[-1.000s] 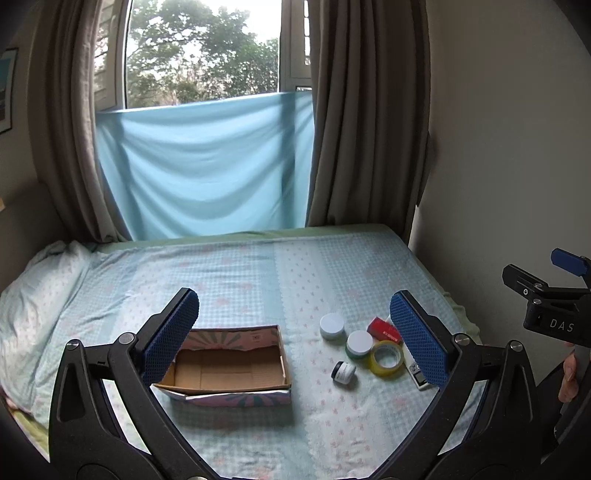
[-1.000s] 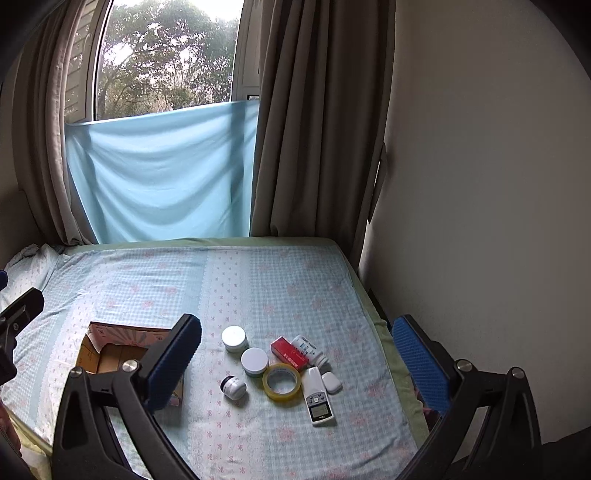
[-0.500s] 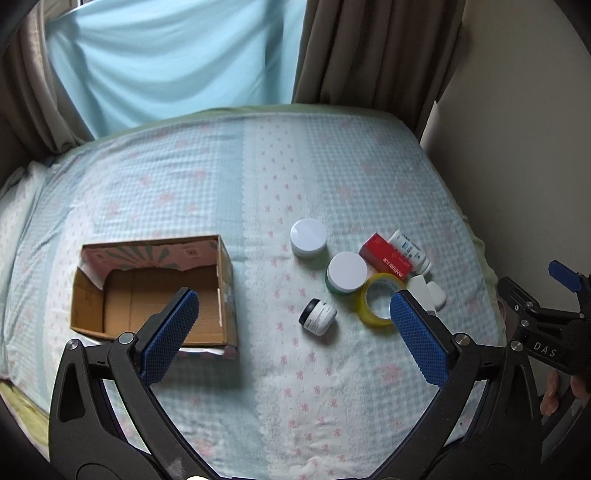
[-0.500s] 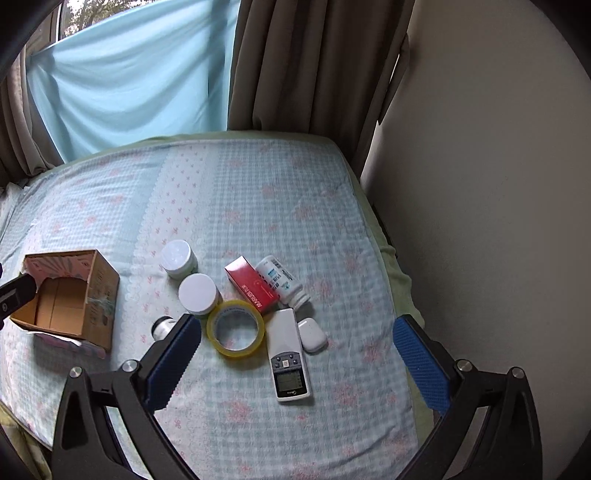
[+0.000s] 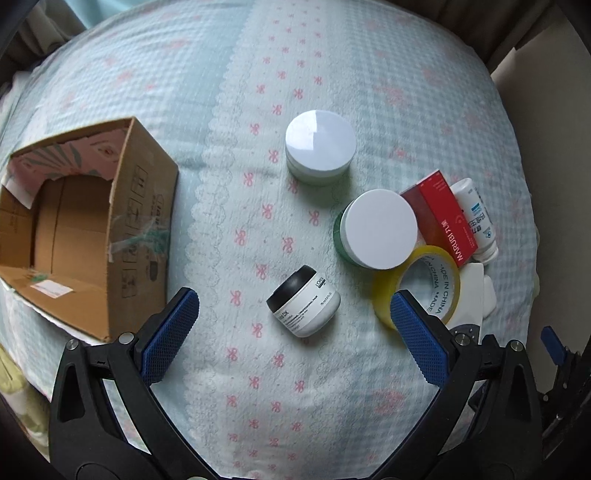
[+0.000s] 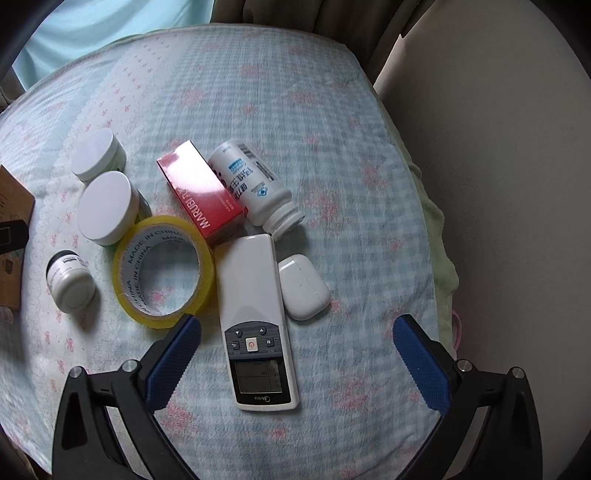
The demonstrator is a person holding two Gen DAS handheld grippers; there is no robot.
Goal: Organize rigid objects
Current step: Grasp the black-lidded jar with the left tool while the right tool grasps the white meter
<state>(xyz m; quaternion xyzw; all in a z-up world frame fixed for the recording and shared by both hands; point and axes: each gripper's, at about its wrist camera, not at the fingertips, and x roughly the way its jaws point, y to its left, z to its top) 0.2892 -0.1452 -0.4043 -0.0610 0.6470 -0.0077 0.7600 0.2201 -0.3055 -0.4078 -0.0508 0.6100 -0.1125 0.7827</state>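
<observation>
My left gripper [image 5: 293,306] is open and empty, low over a small white jar with a black lid [image 5: 303,301] that lies on its side between the fingers. Beyond it are two white-lidded jars [image 5: 320,144] [image 5: 377,228], a yellow tape roll [image 5: 424,284], a red box [image 5: 443,218] and a white bottle [image 5: 478,221]. An open cardboard box [image 5: 85,229] sits at the left. My right gripper [image 6: 297,330] is open and empty over a white remote [image 6: 256,325] and a white earbud case [image 6: 303,286]. The tape roll [image 6: 162,271], red box [image 6: 201,197] and bottle [image 6: 255,188] lie further on.
Everything rests on a bed with a light blue checked sheet [image 5: 240,92]. The bed's right edge meets a beige wall [image 6: 498,184]. Curtains [image 6: 295,14] hang at the far end. The left gripper's edge [image 6: 11,232] shows at the left of the right wrist view.
Both grippers have tilted down and moved in close over the objects. The window and curtains have left view. Both stay open; no object has moved.
</observation>
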